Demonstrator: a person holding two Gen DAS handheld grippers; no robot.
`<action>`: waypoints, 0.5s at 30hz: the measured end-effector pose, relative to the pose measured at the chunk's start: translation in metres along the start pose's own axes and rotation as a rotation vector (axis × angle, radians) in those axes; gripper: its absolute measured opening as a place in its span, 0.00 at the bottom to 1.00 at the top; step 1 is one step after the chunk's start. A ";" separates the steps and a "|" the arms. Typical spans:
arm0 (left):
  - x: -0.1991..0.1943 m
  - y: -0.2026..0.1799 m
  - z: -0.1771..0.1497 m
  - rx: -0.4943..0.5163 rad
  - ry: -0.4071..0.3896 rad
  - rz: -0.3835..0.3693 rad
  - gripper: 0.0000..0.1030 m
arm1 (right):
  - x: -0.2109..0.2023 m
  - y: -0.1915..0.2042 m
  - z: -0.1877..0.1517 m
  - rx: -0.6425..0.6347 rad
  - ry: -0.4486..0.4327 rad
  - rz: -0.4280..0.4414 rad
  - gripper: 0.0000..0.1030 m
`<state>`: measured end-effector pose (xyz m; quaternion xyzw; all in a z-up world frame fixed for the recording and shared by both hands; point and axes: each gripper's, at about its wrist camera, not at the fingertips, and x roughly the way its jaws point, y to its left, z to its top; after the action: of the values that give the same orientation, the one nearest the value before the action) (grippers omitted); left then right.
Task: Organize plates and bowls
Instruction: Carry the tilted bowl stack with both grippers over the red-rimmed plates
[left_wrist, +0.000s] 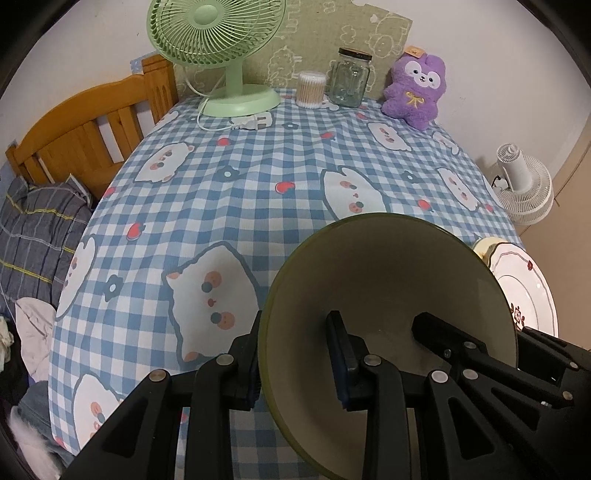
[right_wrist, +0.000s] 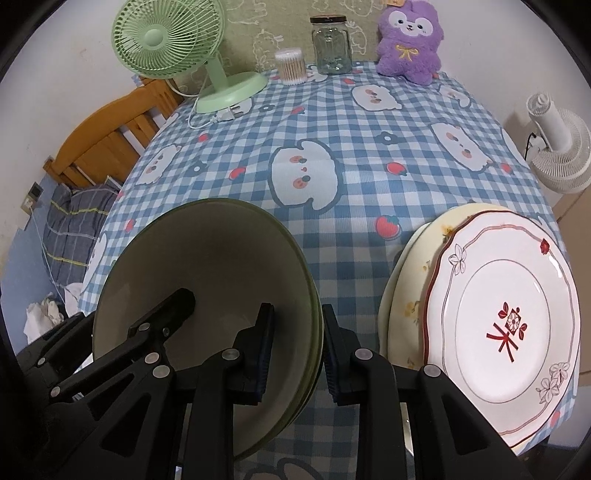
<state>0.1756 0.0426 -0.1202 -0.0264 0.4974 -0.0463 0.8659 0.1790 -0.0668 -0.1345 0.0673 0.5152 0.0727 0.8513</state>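
I have the green bowl (left_wrist: 369, 280) pinched by its rim on both sides, left hand-held gripper (left_wrist: 295, 354) and right hand-held gripper (right_wrist: 297, 350), over the bench's (left_wrist: 258, 184) near edge; the white plate (right_wrist: 509, 325) sits at its near right corner.

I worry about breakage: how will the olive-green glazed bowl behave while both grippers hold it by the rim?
The olive-green glazed bowl looks stiff and probably ceramic, so likely fragile. Its glossy rim may slip between the left gripper and right gripper pads. Being wide and deep, it is probably fairly heavy and apt to tilt.
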 end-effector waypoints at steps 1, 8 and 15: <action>-0.001 0.000 -0.001 0.001 0.000 0.000 0.28 | 0.000 0.000 0.000 -0.001 -0.003 0.000 0.28; -0.001 0.006 -0.003 -0.004 0.005 0.014 0.45 | -0.003 -0.001 -0.005 -0.019 -0.030 -0.022 0.35; -0.002 0.012 -0.007 -0.012 0.014 0.032 0.60 | -0.006 -0.010 -0.008 0.030 -0.029 -0.065 0.52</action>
<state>0.1695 0.0545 -0.1231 -0.0231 0.5040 -0.0296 0.8629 0.1697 -0.0772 -0.1345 0.0641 0.5055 0.0363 0.8597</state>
